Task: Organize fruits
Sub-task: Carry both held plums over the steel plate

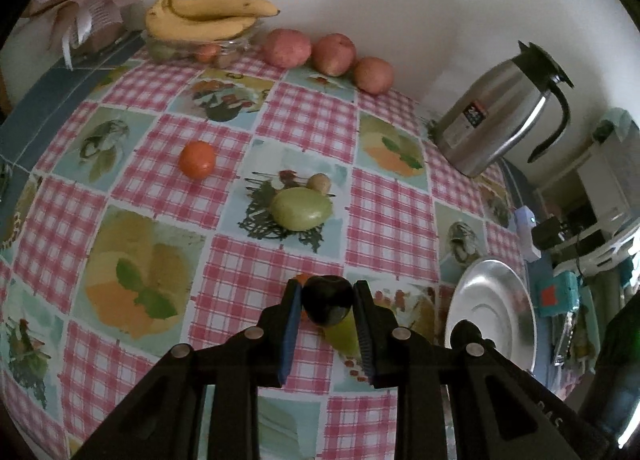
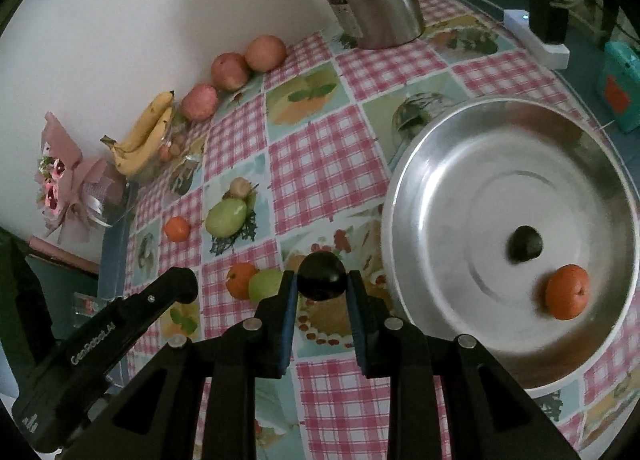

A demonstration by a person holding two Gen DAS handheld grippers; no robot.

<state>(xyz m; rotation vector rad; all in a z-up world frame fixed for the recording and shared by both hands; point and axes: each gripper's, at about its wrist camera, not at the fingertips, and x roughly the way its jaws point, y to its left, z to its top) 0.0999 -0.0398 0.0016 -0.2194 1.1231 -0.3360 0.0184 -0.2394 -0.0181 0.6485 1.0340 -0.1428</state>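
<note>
Plums (image 1: 327,300) sit clenched in both grippers (image 1: 328,302) (image 2: 322,280); round skins could slip free short of the right-hand bowl (image 2: 404,188).

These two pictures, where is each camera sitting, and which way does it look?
Left wrist: on the left gripper, looking down along its fingers over the table toward the bananas; the gripper is shut on a dark fruit.
Right wrist: on the right gripper, facing the pan and the table; it is shut on another dark fruit, and the left gripper's body shows low at left.
Shared: bananas, kettle, pan, green fruit.
</note>
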